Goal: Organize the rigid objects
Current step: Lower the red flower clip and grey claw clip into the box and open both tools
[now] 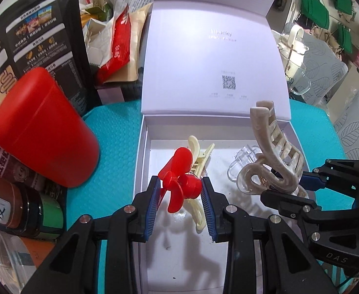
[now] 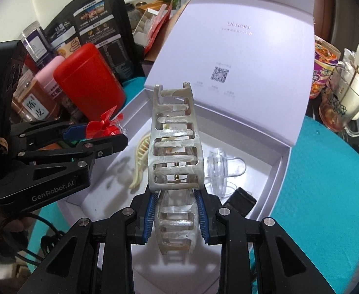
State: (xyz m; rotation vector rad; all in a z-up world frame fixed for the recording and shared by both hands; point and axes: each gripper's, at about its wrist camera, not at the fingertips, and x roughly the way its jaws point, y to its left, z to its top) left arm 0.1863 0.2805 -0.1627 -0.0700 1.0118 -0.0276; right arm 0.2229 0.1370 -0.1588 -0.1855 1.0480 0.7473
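A red can (image 1: 44, 127) is standing on the teal mat (image 1: 115, 152), left of the open white box (image 1: 144, 152). The left gripper (image 1: 181, 186) is pinching a red fan (image 1: 179, 183) over the box, above a yellow clip (image 1: 200, 156). The right gripper (image 2: 177, 204) is clamping a marbled claw clip (image 2: 174, 132) beside a clear clip (image 2: 222, 169) lying inside.

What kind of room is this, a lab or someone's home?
Most likely a home, on a cluttered table. Food pouches and spice jars crowd a teal mat, glass mugs stand nearby, and hair clips go into a white gift box.
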